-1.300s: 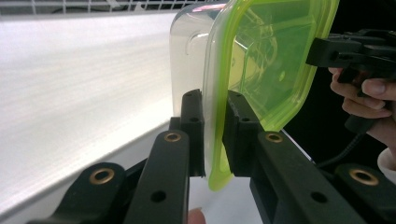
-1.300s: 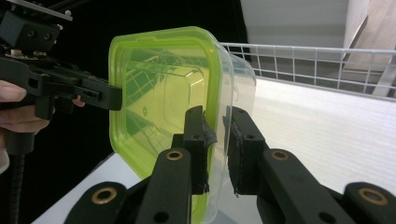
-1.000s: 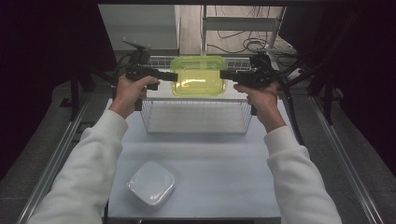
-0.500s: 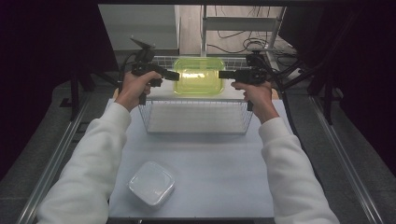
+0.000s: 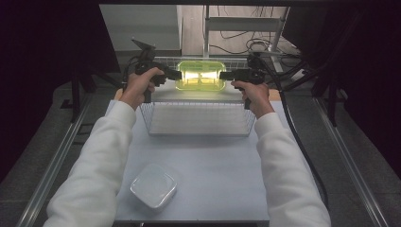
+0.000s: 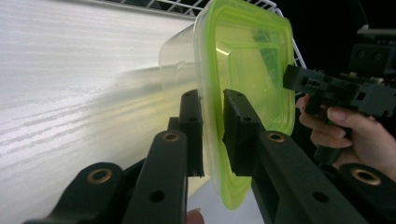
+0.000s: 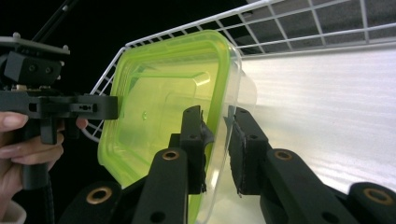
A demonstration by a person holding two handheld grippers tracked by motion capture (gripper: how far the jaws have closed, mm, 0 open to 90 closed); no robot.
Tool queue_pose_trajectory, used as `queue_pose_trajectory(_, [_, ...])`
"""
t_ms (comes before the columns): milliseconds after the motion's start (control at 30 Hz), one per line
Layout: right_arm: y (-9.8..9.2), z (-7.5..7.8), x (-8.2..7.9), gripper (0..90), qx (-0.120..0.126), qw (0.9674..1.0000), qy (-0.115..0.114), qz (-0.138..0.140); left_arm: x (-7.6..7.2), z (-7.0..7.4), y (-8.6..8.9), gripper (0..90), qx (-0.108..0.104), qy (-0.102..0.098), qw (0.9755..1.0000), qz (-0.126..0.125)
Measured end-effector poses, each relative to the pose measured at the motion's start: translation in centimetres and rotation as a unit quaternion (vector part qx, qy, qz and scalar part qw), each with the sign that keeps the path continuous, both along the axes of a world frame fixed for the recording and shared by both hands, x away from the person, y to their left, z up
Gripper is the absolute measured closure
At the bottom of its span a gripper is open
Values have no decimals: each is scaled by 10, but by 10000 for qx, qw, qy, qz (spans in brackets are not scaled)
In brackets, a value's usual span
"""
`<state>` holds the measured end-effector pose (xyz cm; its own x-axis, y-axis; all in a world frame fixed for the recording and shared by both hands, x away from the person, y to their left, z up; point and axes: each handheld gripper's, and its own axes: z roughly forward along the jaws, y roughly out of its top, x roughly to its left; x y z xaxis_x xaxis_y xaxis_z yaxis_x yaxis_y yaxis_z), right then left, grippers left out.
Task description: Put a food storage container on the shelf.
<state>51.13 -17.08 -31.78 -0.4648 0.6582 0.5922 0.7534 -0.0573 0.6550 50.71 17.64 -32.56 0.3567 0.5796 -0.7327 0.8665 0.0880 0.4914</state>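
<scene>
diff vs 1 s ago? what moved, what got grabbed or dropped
The green-lidded container, held at its ends by the left gripper and right gripper, moved away from the person, toward the wire basket's far rim. Nothing grabbed or released. Basket and white container stayed put.

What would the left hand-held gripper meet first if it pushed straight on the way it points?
The green-lidded container its jaws already straddle; beyond it, probably the right hand-held gripper at the opposite edge.

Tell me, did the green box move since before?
Yes. The green box, held between both grippers, has gone farther from the person: earlier it hung over the wire basket's middle, now it is over the far rim.
</scene>
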Motion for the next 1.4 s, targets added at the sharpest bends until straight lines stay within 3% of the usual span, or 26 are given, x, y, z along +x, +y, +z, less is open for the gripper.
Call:
queue_pose_trajectory(33, [1, -2, 4, 743, 58, 9999, 132, -83, 4, -3, 1, 776, -81, 110, 9999, 56])
queue_pose_trajectory(167, [2, -6, 9, 728, 139, 9992, 316, -192, 10, -8, 1, 761, -189, 188, 9996, 123])
queue_pose_trajectory(200, [2, -7, 11, 721, 208, 9986, 407, -248, 11, -10, 2, 751, -236, 186, 9994, 146])
queue_pose_trajectory(400, [1, -9, 13, 710, 277, 9981, 474, -295, 11, -12, 0, 707, -150, 6, 9997, 182])
queue_pose_trajectory(567, [1, -7, 11, 615, 266, 9982, 359, -387, 8, -10, 0, 448, -23, -213, 9992, 350])
queue_pose_trajectory(600, [-1, -4, 9, 544, 267, 9980, 273, -499, 6, -6, 1, 395, -109, -347, 9985, 401])
queue_pose_trajectory(667, [-3, -2, 7, 510, 286, 9979, 203, -537, 4, -4, 1, 336, -131, -439, 9980, 426])
queue_pose_trajectory(700, [-6, 3, 2, 481, 290, 9977, 114, -604, -1, 2, 1, 318, -74, -630, 9969, 462])
queue_pose_trajectory(733, [-6, 3, 2, 481, 290, 9977, 114, -604, -1, 2, 1, 306, -74, -630, 9969, 462])
queue_pose_trajectory(833, [-9, 11, -8, 439, 277, 9980, -30, -574, -11, 10, 1, 283, 180, -903, 9945, 494])
queue_pose_trajectory(867, [-12, 15, -15, 429, 169, 9974, -242, -652, -20, 14, 1, 260, 364, -1048, 9924, 532])
queue_pose_trajectory(900, [-13, 17, -19, 427, 136, 9972, -349, -653, -20, 14, 1, 259, 364, -1048, 9924, 532])
queue_pose_trajectory(933, [-15, 19, -22, 424, 79, 9970, -461, -612, -31, 17, 1, 256, 619, -1232, 9888, 565])
queue_pose_trajectory(1067, [-21, 23, -33, 413, -3, 9969, -625, -469, -47, 19, 3, 246, 739, -1426, 9862, 397])
queue_pose_trajectory(1167, [-24, 24, -47, 397, -265, 9960, -810, -279, -67, 20, 3, 234, 1073, -1686, 9796, 205])
queue_pose_trajectory(1267, [-27, 18, -60, 368, -585, 9934, -971, -175, -87, 15, 3, 230, 1181, -1805, 9764, 67])
queue_pose_trajectory(1367, [-31, 9, -75, 349, -696, 9914, -1105, -70, -107, 8, 5, 230, 1299, -1906, 9730, -31])
queue_pose_trajectory(1400, [-36, 3, -85, 338, -745, 9904, -1166, -5, -119, 3, 8, 229, 1346, -1963, 9712, -57])
